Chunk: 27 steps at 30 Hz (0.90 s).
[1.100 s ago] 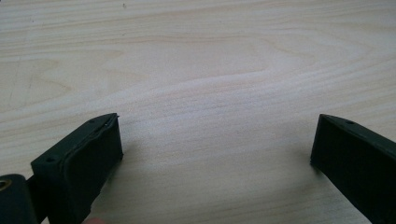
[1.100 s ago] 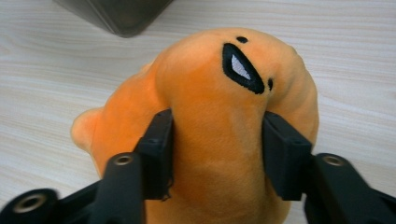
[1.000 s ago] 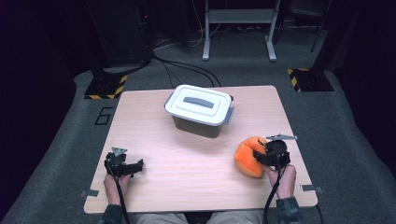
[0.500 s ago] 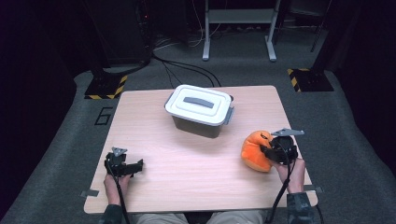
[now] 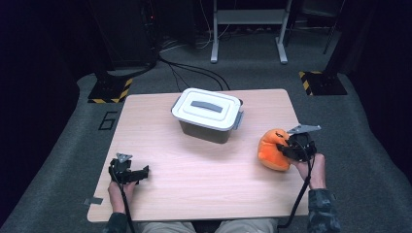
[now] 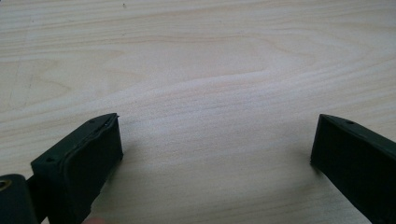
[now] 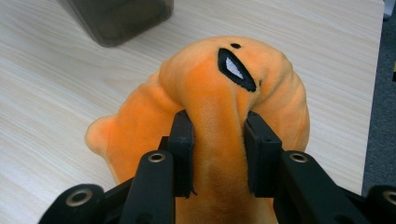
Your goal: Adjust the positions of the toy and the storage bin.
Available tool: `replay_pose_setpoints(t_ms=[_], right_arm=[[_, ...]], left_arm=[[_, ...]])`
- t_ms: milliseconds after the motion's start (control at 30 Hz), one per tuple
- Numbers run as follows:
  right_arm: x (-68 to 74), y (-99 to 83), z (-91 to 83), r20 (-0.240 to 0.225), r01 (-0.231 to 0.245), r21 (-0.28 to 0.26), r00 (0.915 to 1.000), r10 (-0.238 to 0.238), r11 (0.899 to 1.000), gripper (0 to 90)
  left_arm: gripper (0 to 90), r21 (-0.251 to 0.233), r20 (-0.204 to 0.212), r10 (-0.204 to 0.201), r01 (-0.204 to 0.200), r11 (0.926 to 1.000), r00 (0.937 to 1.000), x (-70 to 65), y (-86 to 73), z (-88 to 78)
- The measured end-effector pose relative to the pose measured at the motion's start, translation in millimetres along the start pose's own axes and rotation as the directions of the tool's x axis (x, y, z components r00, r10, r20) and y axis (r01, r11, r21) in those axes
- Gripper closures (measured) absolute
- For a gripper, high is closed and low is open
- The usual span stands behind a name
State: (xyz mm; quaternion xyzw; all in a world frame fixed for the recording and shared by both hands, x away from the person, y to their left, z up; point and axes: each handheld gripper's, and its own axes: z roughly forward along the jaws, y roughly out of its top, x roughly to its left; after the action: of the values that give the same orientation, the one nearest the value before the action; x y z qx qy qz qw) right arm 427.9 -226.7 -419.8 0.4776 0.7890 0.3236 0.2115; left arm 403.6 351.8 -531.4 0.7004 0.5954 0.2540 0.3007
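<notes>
An orange plush toy [image 5: 269,151] with a black mouth patch sits at the right edge of the wooden table [image 5: 204,170]. My right gripper [image 5: 285,147] is shut on it. In the right gripper view the two black jaws pinch a fold of the plush toy [image 7: 233,65] between them, at my right gripper [image 7: 218,126]. These jaws have just been closing on the toy. My left gripper [image 5: 141,172] rests at the near left of the table. Its jaws stand wide apart over bare wood in the left gripper view, at my left gripper [image 6: 217,128], with nothing between them.
A dark plastic box with a white lid and grey handle [image 5: 208,114] stands at the table's middle back; its lower corner [image 7: 116,18] lies just beyond the toy. Dark carpet, cables and metal stand legs [image 5: 248,29] surround the table.
My right gripper has moved to the right and a little up, taking the orange toy with it toward the table's right edge. The left gripper has stayed put.
</notes>
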Motion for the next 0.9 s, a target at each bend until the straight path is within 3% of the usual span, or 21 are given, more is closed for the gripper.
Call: replay_pose_setpoints(t_ms=[900], right_arm=[[-37.8,24.5,20.4,0.011,0.102,0.060,0.9947,-0.103,0.993,67.5]], left_arm=[[1.7,0.000,-0.001,0.000,0.000,1.0000,1.0000,0.1,0.0,0.0]])
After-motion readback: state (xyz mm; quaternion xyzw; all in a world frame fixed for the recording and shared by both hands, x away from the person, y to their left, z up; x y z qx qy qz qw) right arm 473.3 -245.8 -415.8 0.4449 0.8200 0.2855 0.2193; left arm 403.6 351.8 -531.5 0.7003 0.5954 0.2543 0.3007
